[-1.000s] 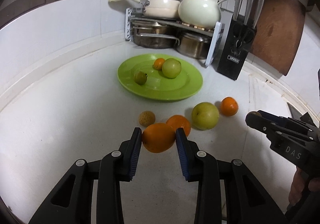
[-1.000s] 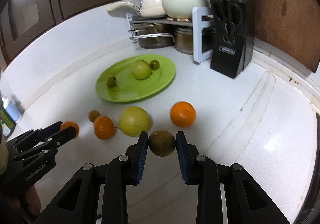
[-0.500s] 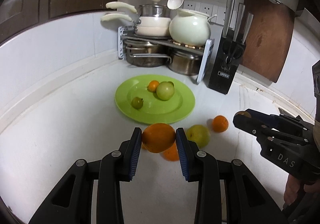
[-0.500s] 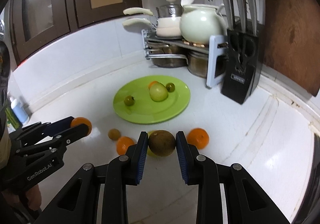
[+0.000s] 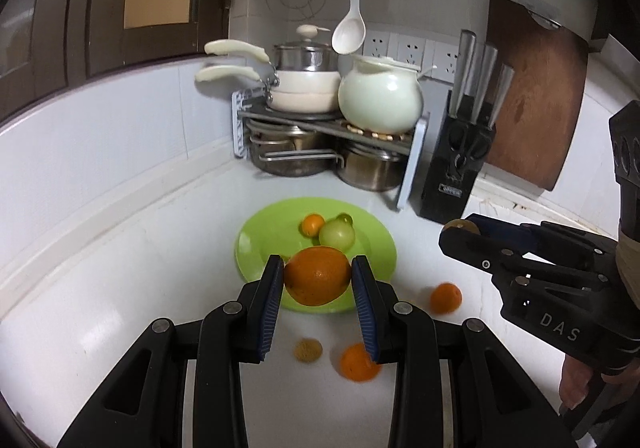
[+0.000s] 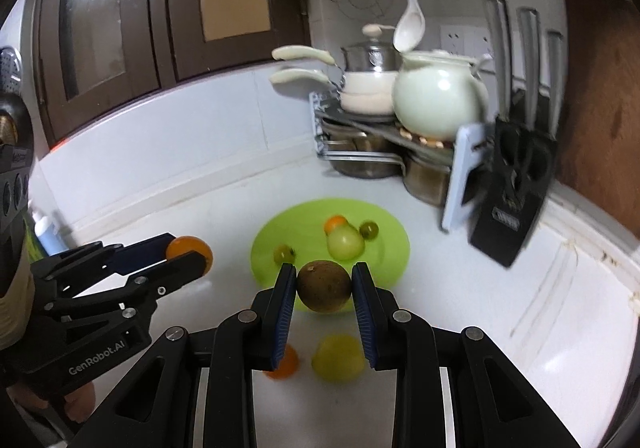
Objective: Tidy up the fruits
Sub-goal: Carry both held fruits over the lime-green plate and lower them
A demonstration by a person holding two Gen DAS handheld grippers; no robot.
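My left gripper is shut on a large orange and holds it high above the near edge of the green plate. My right gripper is shut on a brown round fruit, also above the green plate. The plate holds a pale green apple, a small orange and small green fruits. On the white counter lie an orange, another orange, a small brown fruit and a yellow-green apple.
A pot rack with pans and a cream pot stands in the back corner. A black knife block and a wooden cutting board stand to its right. The wall runs along the left.
Both grippers have risen and moved forward toward the plate, each keeping its fruit. The loose fruits on the counter now lie below and behind the fingertips.
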